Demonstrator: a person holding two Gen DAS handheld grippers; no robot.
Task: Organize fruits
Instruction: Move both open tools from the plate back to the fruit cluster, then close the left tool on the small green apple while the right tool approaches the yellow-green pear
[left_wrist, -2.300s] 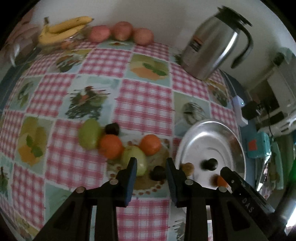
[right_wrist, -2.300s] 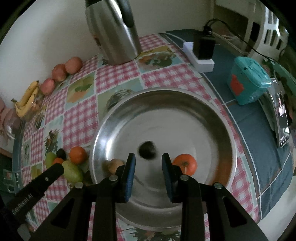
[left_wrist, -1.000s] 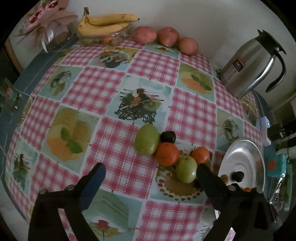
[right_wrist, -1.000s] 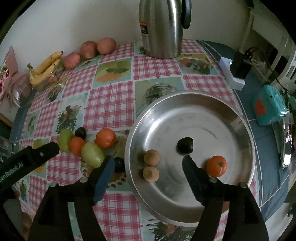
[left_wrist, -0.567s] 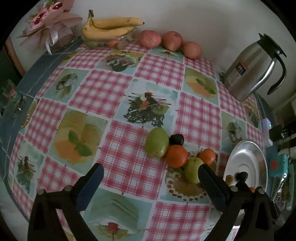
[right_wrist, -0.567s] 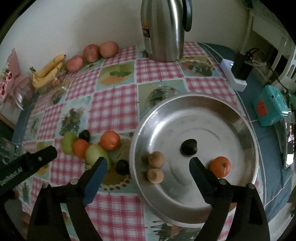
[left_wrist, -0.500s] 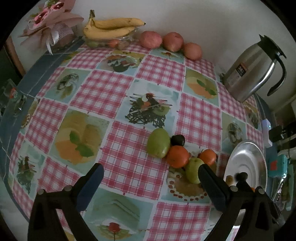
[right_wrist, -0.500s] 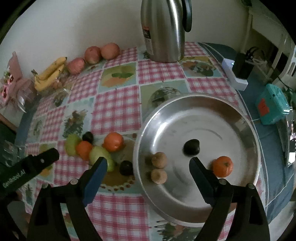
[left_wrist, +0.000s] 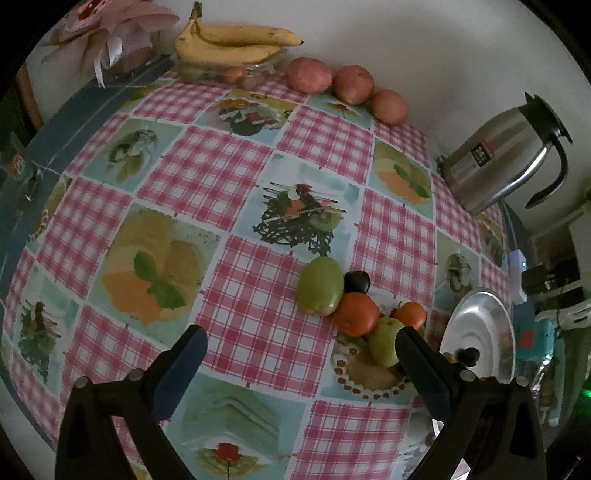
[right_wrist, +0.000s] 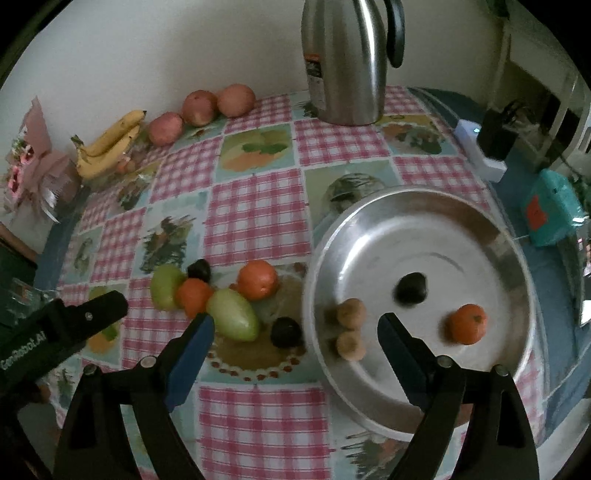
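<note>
Both hand-held grippers, left (left_wrist: 297, 345) and right (right_wrist: 295, 325), are held wide apart, empty, above the surface (left_wrist: 236, 177), which is covered in checked cloth beside a white wall (right_wrist: 147, 48).

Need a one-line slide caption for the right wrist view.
Open right gripper above steel plate holding four fruits; six more wait on the tablecloth.
</note>
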